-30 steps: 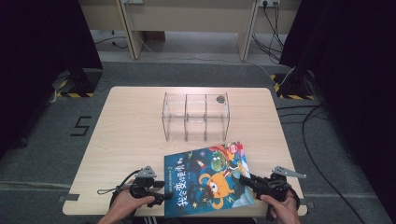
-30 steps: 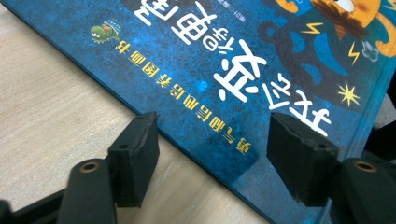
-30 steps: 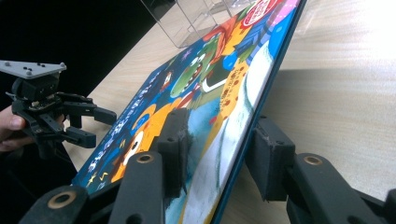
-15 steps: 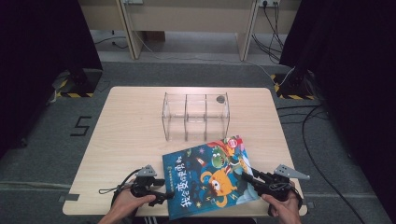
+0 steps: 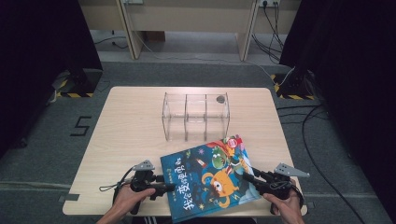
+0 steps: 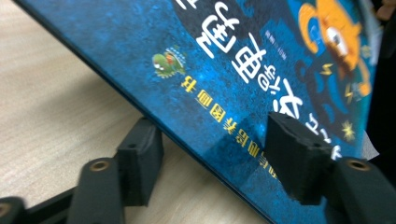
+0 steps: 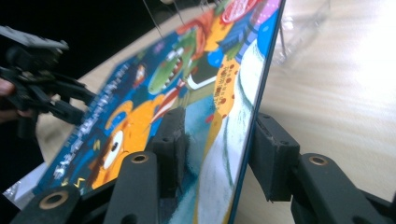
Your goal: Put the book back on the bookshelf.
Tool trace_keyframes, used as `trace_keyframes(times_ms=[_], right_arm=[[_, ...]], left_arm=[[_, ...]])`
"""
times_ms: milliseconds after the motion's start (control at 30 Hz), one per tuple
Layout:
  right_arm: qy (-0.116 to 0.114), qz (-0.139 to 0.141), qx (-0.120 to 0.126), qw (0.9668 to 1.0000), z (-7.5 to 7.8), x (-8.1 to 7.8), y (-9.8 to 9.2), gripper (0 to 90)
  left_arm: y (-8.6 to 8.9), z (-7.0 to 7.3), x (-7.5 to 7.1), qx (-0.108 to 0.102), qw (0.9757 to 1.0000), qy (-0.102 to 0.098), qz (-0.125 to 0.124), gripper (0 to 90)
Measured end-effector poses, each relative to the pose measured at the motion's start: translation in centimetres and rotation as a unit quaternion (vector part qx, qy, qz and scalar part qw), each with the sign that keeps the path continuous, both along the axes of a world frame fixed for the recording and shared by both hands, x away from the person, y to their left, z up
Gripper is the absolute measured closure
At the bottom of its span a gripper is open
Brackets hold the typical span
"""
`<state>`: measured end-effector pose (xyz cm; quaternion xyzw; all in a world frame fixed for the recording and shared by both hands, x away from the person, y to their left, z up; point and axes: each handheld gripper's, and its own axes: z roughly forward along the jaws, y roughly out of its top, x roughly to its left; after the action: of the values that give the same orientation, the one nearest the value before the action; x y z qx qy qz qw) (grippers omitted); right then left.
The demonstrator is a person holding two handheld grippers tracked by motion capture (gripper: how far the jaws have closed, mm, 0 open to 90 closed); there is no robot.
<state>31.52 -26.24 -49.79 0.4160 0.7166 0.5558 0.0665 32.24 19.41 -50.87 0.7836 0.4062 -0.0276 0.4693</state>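
Observation:
A blue picture book (image 5: 210, 179) with an orange cartoon creature on its cover hangs tilted over the table's near edge, held between both grippers. My left gripper (image 5: 163, 186) has it by the left edge. Its jaws have just been closing, and one pad (image 6: 292, 158) now lies on the cover (image 6: 243, 60) while the other sits under the edge. My right gripper (image 5: 247, 177) is shut on the book's right edge. One of its pads (image 7: 170, 140) presses the cover (image 7: 154, 93) and the other backs it.
A clear box (image 5: 196, 126) with three compartments stands past the book at mid-table; a small dark round thing (image 5: 220, 99) sits at its right end. The wooden table (image 5: 126, 140) lies bare to the left. Dark curtains and floor cables flank it.
The book has swung slightly, and its far corner now reaches closer to the clear box. Both hands stay at the near edge, the left gripper's jaws drawn in on the book.

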Motion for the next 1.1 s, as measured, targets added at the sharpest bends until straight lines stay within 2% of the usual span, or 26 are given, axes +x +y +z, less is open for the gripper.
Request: trace_keyframes(times_ms=[33, 67, 200, 267, 333, 500, 633, 700, 833, 967, 1000, 1067, 1100], right_arm=[[0.012, -0.005, -0.014, 0.9998, -0.3, 0.1, 0.0, 57.2], [0.016, -0.007, -0.022, 0.9996, -0.5, 0.2, 0.0, 56.6], [0.025, -0.008, -0.029, 0.9992, -0.7, 0.4, 0.0, 56.1], [0.057, -0.013, -0.036, 0.9976, -1.3, 0.7, 0.0, 55.3], [0.055, -0.015, -0.028, 0.9980, -1.4, 0.8, 0.0, 55.4], [0.057, -0.016, -0.032, 0.9977, -1.3, 0.7, 0.1, 55.4], [0.060, -0.020, -0.032, 0.9975, -1.2, 0.7, 0.1, 55.2], [0.057, -0.021, -0.033, 0.9976, -1.2, 0.6, 0.1, 55.2], [0.061, -0.023, -0.030, 0.9974, -1.1, 0.6, 0.1, 55.2], [0.069, -0.025, -0.021, 0.9970, -1.2, 0.7, -0.1, 55.1], [0.071, -0.024, -0.018, 0.9970, -1.2, 0.7, -0.2, 55.1], [0.079, -0.026, -0.010, 0.9965, -1.2, 0.7, -0.3, 55.1], [0.079, -0.026, -0.010, 0.9965, -1.2, 0.7, -0.3, 55.1]], left_arm=[[0.1, 0.2, -0.1, -0.014, 0.9999, -0.004, -0.001, 45.2], [0.1, 0.4, -0.1, -0.017, 0.9998, -0.006, 0.000, 47.1], [0.1, 0.4, -0.1, -0.023, 0.9997, -0.010, 0.002, 47.7], [0.3, 0.7, -0.1, -0.039, 0.9990, -0.021, 0.005, 52.4], [0.4, 0.9, -0.1, -0.040, 0.9986, -0.032, 0.008, 52.6], [0.5, 1.0, 0.0, -0.048, 0.9983, -0.029, 0.011, 54.5], [0.7, 1.0, 0.0, -0.063, 0.9976, -0.025, 0.015, 57.3], [0.7, 1.2, 0.0, -0.072, 0.9968, -0.033, 0.014, 58.0], [0.7, 1.4, 0.0, -0.077, 0.9962, -0.038, 0.014, 58.3], [0.7, 1.6, 0.3, -0.092, 0.9949, -0.039, 0.010, 59.4], [0.6, 1.7, 0.5, -0.105, 0.9938, -0.036, 0.008, 59.8], [0.7, 1.8, 0.6, -0.115, 0.9927, -0.034, 0.005, 60.7], [0.7, 1.8, 0.6, -0.115, 0.9927, -0.034, 0.005, 61.2]])
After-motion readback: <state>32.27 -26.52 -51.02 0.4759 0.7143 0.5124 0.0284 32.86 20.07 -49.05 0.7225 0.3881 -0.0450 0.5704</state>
